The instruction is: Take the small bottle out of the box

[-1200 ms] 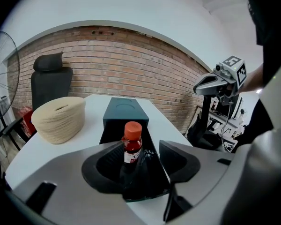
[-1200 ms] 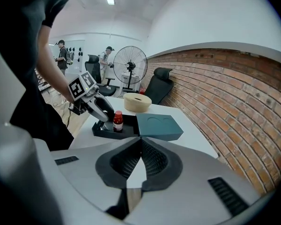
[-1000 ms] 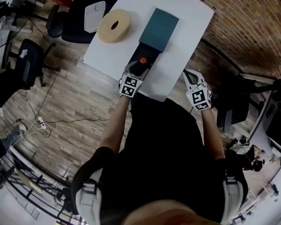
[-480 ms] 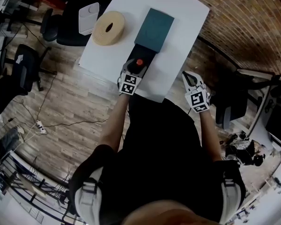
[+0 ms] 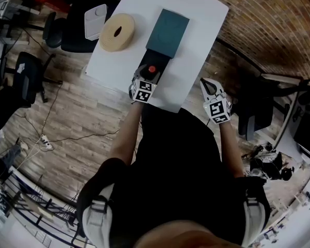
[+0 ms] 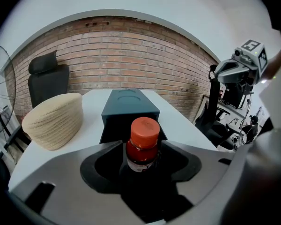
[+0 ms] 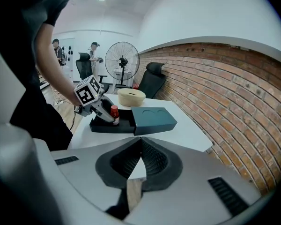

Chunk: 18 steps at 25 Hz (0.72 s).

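Glossy dark-red small bottle [image 6: 140, 157] with smooth orange plastic cap [image 6: 145, 131], matt dark teal box [image 6: 129, 106], smooth white table [image 6: 180, 121], rough woven beige ring [image 6: 54, 121], rough brick wall [image 6: 131, 55]

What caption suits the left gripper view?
Left claw, just opening wider, straddles the orange-capped small bottle standing in its dark box.

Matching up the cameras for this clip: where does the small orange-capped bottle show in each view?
Head view: small bottle in the upper middle, mostly its orange cap showing.
Left gripper view: bottle at centre, close up, slightly low.
Right gripper view: bottle left of centre, small and distant.
Shared landmark: the dark teal box, next to the bottle in all three.
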Tool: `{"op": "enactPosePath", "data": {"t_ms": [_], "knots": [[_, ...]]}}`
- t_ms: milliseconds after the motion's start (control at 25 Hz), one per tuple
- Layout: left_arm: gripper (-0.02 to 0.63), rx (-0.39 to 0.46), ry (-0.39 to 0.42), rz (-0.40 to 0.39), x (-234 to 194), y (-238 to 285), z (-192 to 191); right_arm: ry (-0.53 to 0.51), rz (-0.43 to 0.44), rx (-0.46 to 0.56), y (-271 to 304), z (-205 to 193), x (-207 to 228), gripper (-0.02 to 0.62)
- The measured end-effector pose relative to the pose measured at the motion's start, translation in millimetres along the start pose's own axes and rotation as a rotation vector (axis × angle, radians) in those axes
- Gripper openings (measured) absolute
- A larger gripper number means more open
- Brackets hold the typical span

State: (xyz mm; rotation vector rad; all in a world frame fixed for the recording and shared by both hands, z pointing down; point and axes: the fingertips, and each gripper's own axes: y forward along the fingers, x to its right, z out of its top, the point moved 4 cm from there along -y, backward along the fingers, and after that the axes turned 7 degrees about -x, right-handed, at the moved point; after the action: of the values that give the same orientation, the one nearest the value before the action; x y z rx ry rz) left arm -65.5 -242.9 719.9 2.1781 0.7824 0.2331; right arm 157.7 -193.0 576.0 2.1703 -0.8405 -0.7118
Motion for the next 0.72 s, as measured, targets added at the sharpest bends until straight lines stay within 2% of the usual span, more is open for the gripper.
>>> {"op": "enactPosePath", "data": {"t_ms": [240, 720], "knots": [[0.242, -0.054, 0.021, 0.007, 1.0, 6.0, -2.1, 0.006, 0.003, -0.003, 1.4, -4.1, -0.7, -0.002], [0.221, -0.054, 0.018, -0.013, 0.4, 5.4, -2.0, -0.001, 0.003, 0.012, -0.5, 3.2, 1.8, -0.002]]}}
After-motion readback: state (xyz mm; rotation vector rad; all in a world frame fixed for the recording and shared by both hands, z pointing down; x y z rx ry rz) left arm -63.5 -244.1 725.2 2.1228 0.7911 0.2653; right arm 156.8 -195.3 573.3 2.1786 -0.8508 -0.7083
